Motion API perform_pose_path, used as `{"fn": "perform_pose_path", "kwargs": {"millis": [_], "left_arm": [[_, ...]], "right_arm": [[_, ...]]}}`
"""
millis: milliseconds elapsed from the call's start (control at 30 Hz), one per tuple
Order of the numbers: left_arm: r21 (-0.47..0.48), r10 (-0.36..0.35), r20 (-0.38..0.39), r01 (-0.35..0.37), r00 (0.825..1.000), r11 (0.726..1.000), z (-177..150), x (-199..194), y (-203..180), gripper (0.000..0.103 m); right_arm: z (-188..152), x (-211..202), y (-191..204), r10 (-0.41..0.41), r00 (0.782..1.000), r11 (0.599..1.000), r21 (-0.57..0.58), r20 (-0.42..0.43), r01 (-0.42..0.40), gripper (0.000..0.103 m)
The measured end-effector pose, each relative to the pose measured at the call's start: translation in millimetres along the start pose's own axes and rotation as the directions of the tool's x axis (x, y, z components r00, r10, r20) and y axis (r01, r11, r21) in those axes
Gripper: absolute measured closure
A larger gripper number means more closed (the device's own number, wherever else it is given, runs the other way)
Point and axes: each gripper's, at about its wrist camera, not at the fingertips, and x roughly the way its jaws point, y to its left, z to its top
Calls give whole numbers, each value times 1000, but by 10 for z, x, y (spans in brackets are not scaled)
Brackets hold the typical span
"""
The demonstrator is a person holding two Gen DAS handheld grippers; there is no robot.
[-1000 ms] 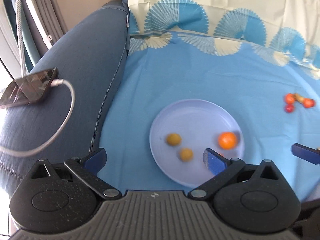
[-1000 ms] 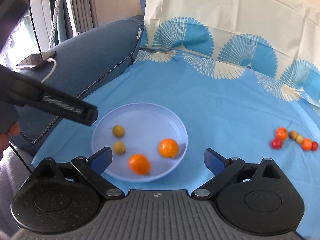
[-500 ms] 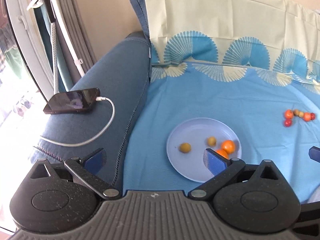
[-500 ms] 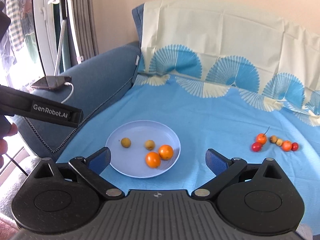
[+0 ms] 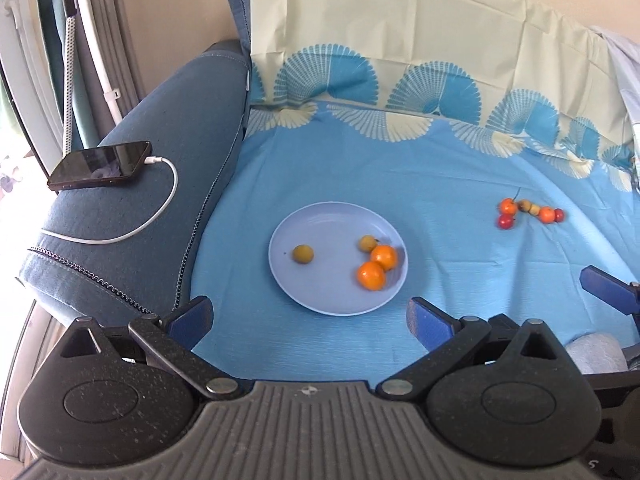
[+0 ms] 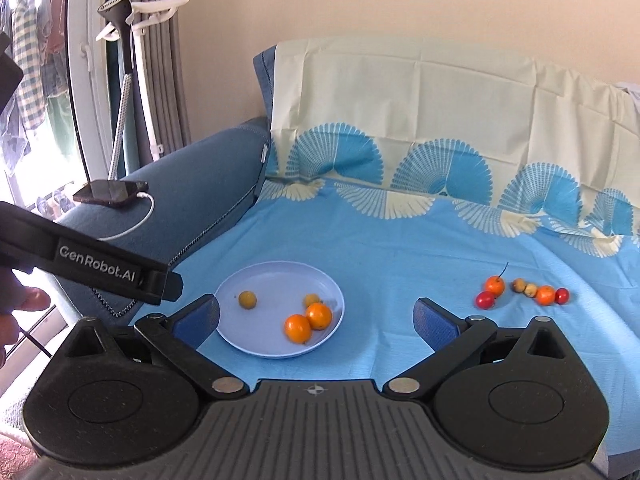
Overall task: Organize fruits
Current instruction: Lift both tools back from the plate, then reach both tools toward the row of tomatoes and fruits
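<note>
**Fruit split between plate and cloth, both grippers empty**

Fruit lies in two groups on a blue sheet (image 6: 400, 264) spread over a sofa seat. A pale lilac plate (image 6: 276, 280) sits left of centre on the sheet and holds four pieces: two oranges (image 6: 308, 322) touching each other at its right side, a small yellow-green fruit (image 6: 311, 300) just behind them, and another yellow-green fruit (image 6: 247, 299) alone toward the left of the plate. Well apart, to the right on the bare sheet, a short row of small fruit (image 6: 522, 290) rests: red, orange and brownish pieces lying close together, one with a thin stem pointing up.

The right gripper (image 6: 316, 320) has its jaws spread wide, blue pads on either side of the view, with nothing between them; the plate shows beyond the gap. The left gripper (image 5: 310, 318) is likewise released, its pads wide apart and gripping nothing, above the near edge of the sheet in front of the plate. In the right wrist view the left gripper's dark body crosses the left edge, with a person's fingers (image 6: 34, 300) visible beneath it.

On the blue sofa armrest (image 5: 160, 152) at the left lies a black phone (image 5: 100, 165) with a white charging cable (image 5: 152, 220) plugged in. A cream and blue patterned cloth (image 6: 420, 92) drapes the backrest at the far side.
</note>
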Motion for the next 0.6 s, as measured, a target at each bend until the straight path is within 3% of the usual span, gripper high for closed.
{"fn": "perform_pose_path", "kwargs": {"millis": [167, 367, 600], "left_arm": [[-19, 8, -14, -8, 1000, 1000, -29, -88, -24, 0], [-107, -83, -21, 80, 996, 991, -51, -155, 81, 0], [-43, -181, 30, 182, 983, 982, -98, -264, -10, 0]], "right_arm": [[-8, -97, 26, 6, 1000, 1000, -7, 20, -6, 1], [-13, -193, 63, 13, 999, 1000, -27, 33, -12, 1], [-16, -246, 39, 3, 999, 1000, -14, 45, -2, 1]]}}
